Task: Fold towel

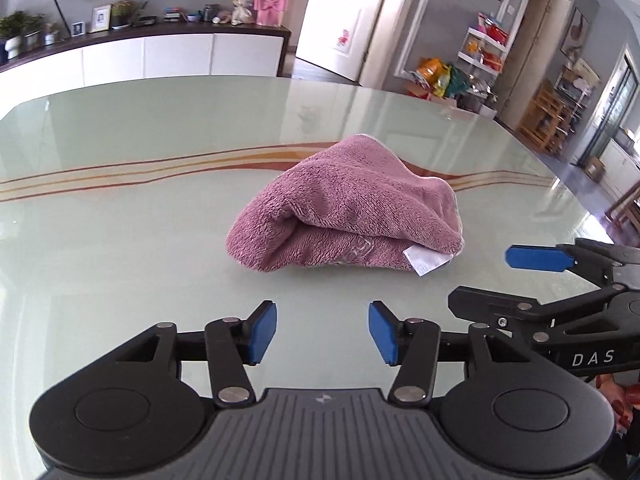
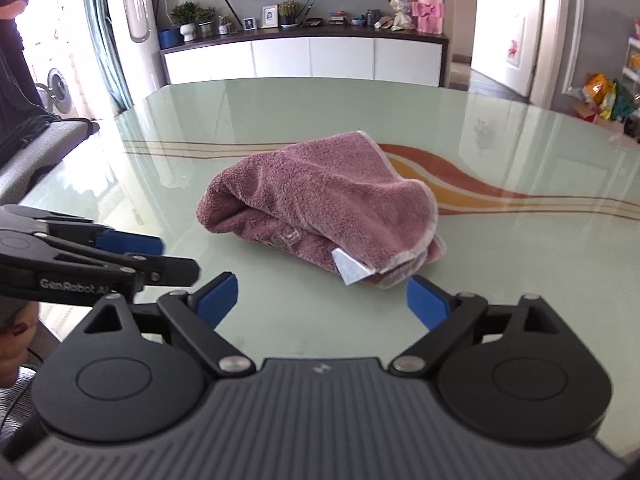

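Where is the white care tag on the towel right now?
The white tag sticks out of the pink towel at its near edge, toward the right gripper, which is open just short of it on the glass table.

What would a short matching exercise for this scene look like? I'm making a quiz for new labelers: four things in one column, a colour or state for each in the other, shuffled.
Things:
1. towel
2. table
3. left hand-held gripper
4. tag

Colour or state:
A. open, holding nothing
B. white, sticking out at the towel's near edge
C. pink, bunched in a loose heap
D. pale green glass with orange stripes

Pairs: 1-C, 2-D, 3-A, 4-B
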Tool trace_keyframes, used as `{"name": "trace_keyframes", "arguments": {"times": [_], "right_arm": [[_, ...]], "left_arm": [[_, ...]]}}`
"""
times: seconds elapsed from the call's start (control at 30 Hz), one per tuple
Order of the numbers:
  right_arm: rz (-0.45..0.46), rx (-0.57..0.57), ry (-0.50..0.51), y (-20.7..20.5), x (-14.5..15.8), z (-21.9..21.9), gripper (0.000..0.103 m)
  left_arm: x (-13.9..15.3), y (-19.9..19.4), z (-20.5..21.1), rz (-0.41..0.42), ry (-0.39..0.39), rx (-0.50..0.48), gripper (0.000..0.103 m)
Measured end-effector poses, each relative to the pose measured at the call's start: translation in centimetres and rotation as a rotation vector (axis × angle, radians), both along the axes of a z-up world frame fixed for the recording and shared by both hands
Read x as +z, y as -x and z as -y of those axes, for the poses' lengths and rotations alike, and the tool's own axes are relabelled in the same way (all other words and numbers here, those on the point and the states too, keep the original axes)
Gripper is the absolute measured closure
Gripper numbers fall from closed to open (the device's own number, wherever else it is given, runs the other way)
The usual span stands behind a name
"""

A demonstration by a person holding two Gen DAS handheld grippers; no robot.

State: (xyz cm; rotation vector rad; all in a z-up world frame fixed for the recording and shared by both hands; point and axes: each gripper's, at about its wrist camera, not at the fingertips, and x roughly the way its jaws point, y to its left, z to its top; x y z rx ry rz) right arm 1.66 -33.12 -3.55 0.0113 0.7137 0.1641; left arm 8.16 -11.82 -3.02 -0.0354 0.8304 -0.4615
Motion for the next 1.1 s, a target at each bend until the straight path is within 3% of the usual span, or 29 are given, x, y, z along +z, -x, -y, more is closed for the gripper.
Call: {"name": "trace_keyframes", "arguments": {"times": [0.2, 0.33, 0.57, 1.1], "right_arm": [[-0.029, -0.044, -0.027, 1.7, 0.5, -0.3, 0.0], [-0.037, -0.056, -0.039, 3.0, 0.2, -0.7, 0.0], [-0.02, -0.15, -0.054, 3.9, -0.5, -0.6, 0.0], [0.039, -0.235, 0.004, 4.9, -1.1, -1.4, 0.0]], "left_arm": [[0.7, 1.9, -0.6, -0.001, 0.004, 0.062, 0.033], [1.3, 3.4, -0.8, 0.025, 0.011, 0.095, 0.02], [1.9, 4.8, -1.0, 0.05, 0.006, 0.144, 0.008], [1.3, 7.3, -2.0, 0.073, -0.036, 0.201, 0.003]]}}
